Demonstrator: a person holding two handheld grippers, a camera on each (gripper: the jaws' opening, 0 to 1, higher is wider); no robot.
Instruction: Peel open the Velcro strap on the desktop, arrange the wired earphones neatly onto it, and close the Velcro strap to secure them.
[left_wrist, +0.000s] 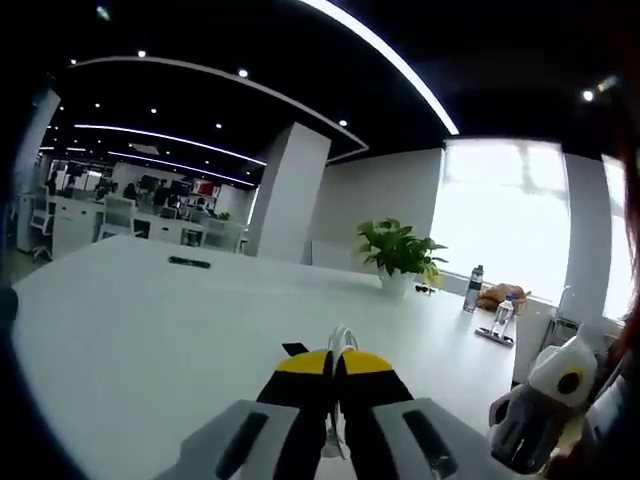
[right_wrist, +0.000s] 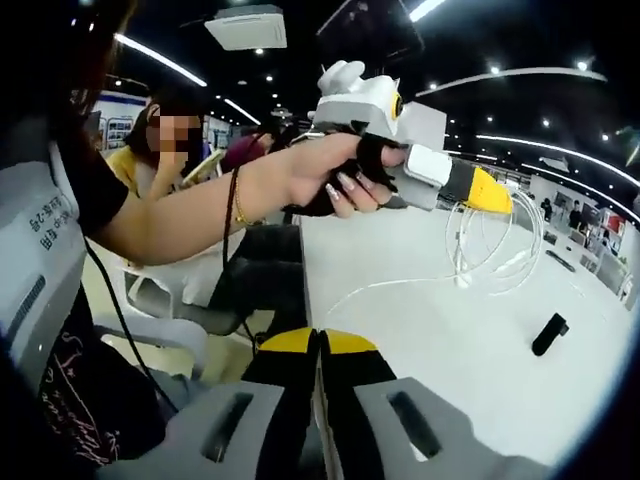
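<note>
Step in hand, as judged: earphone coiling, strap not yet loaded. In the right gripper view the left gripper (right_wrist: 490, 195) is seen at 1 o'clock, held by a hand (right_wrist: 335, 180); its yellow jaws are pinched on the wired earphones (right_wrist: 495, 250), whose white loops hang below them, one strand trailing down to the white table (right_wrist: 420, 330). The Velcro strap (right_wrist: 550, 333) lies at 3 o'clock on the table, well apart from the loops. The right gripper (right_wrist: 320, 350) is seen with jaws pressed together, nothing visibly held.

Next move calls for the coil to be lowered onto the strap.

Surroundings in the left gripper view: potted plant (left_wrist: 400, 255) and bottles (left_wrist: 487, 300) at 2 o'clock, far off; nothing is seen blocking the strap.
</note>
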